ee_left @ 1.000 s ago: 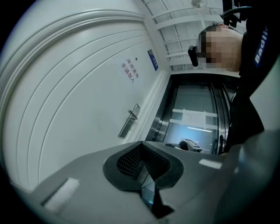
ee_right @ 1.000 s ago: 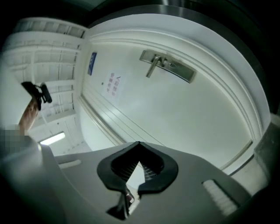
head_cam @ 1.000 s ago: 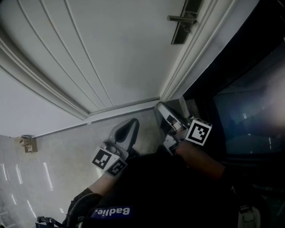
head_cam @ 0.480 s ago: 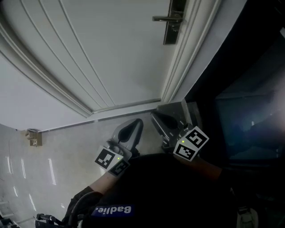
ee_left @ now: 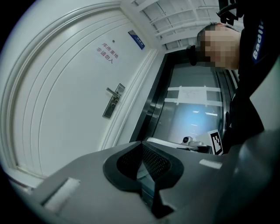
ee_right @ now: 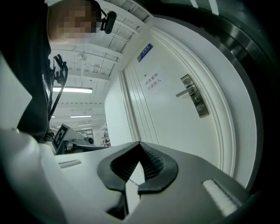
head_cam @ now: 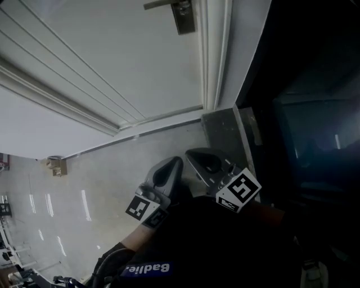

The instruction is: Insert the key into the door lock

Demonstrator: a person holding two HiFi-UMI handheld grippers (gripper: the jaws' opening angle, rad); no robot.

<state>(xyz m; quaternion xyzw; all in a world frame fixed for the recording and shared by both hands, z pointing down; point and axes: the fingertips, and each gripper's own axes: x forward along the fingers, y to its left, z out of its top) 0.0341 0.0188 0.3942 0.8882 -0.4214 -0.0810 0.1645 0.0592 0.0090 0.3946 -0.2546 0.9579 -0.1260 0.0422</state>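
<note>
left gripper (ee_left: 141, 144): jaws together | right gripper (ee_right: 139, 145): jaws together | door lock (ee_right: 195, 98): ahead of and above both jaws, well apart | key: cannot be made out

In the head view the top edge cuts off the lock plate (head_cam: 183, 16) and most of its lever handle (head_cam: 160, 4). The keyhole is too small to make out in either gripper view. On the door (ee_right: 175, 113), the red lettering (ee_right: 152, 82) and blue sign (ee_right: 145, 52) are too small to read. Whether the closed jaws of the right hand-held gripper (ee_right: 139, 145) hold a key cannot be told.
</note>
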